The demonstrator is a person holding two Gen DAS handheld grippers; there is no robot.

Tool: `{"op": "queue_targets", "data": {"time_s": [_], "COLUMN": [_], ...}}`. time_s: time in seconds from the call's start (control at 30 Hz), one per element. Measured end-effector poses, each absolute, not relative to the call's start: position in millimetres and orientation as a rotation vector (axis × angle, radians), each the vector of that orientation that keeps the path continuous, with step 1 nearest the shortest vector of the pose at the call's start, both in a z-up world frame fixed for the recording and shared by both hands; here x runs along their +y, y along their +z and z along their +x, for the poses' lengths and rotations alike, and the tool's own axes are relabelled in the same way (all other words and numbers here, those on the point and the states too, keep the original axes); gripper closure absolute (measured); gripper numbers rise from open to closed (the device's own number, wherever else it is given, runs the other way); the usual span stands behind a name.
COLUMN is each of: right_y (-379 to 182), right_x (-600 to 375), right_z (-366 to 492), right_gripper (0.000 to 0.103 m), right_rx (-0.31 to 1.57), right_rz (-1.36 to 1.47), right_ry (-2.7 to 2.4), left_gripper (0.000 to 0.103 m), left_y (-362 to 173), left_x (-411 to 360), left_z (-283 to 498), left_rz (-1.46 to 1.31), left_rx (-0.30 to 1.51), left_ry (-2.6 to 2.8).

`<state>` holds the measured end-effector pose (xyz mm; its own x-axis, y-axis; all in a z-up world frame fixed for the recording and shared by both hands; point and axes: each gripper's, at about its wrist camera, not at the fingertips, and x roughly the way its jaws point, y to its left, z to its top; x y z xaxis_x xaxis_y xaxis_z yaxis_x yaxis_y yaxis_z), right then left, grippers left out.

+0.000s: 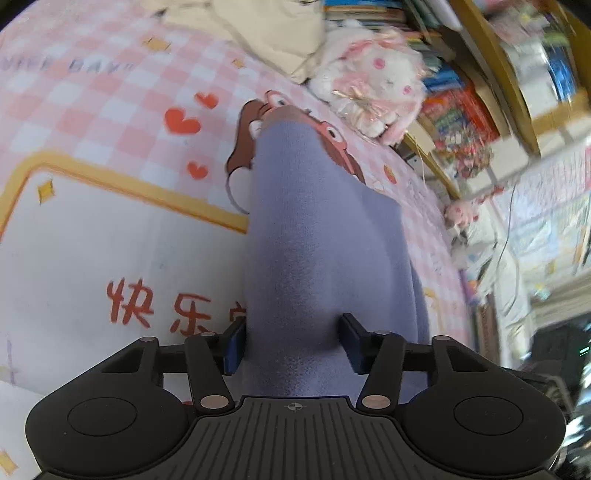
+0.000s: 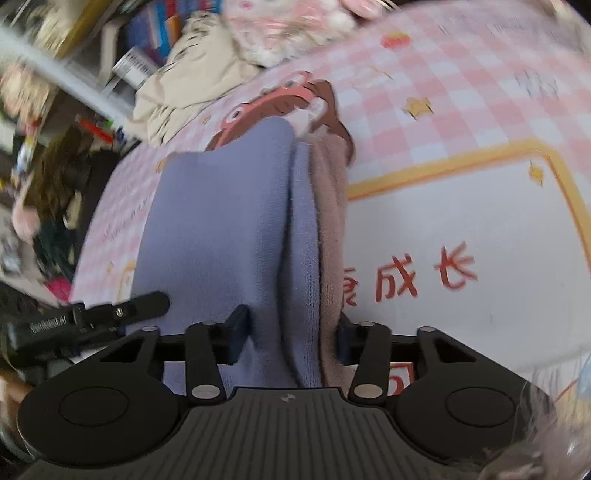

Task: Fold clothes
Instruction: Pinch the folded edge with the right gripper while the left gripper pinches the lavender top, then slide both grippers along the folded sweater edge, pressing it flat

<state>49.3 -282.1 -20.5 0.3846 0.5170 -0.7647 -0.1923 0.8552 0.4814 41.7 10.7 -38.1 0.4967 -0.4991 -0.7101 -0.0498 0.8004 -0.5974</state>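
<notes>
Left wrist view: the left gripper (image 1: 293, 341) clamps a bunched fold of the lavender garment (image 1: 314, 229), which runs forward from the jaws over the pink checked bedspread (image 1: 92, 122) toward a plush toy (image 1: 373, 81). Right wrist view: the right gripper (image 2: 290, 338) pinches stacked layers of the garment (image 2: 221, 221), lavender outside and brownish-pink lining (image 2: 330, 206) at the right edge, above the bedspread (image 2: 461, 85); the left gripper (image 2: 92, 317) shows at lower left.

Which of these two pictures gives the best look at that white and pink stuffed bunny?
The left wrist view: the plush bunny lies at the far edge of the checked blanket, its pink-dotted face and ears readable. In the right wrist view it is only a blurred pink-and-white shape, cut off by the top edge.
</notes>
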Motion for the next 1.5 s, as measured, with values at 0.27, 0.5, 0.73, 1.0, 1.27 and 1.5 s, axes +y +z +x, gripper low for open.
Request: {"op": "queue_targets", "data": {"time_s": [0.27, 0.5, 0.73, 1.0, 1.27, 1.5], "right_y": [-11, -29, -22, 13, 27, 41], "right_x": [-262, -292, -286, -270, -287, -291], "right_z": [36, 50, 51, 35, 37, 51], "right_gripper": [0.067, 0.054, 0.070, 0.075, 0.075, 0.075], "right_rx": [0.984, 1.086, 1.059, 0.822, 0.749, 0.699], "right_rz": [0.101, 0.373, 0.333, 0.110, 0.095, 0.080], "right_ry": [0.485, 0.457, 0.502, 0.585, 0.609, 0.638], "left_gripper": [0.049, 0.042, 0.055, 0.060, 0.060, 0.060], "left_y": [-26, -44, -35, -7, 15, 29], "left_x": [-3, 15, 1, 3, -13, -17], "left_z": [43, 46, 42, 29, 29, 39], "left_rz": [-0.451, -0.625, -0.560, -0.552, -0.518, -0.510], "left_rx": [1.001, 1.030, 0.996, 0.858, 0.792, 0.752], "left_ry": [-0.287, -0.294, -0.277, -0.258, -0.256, -0.240]}}
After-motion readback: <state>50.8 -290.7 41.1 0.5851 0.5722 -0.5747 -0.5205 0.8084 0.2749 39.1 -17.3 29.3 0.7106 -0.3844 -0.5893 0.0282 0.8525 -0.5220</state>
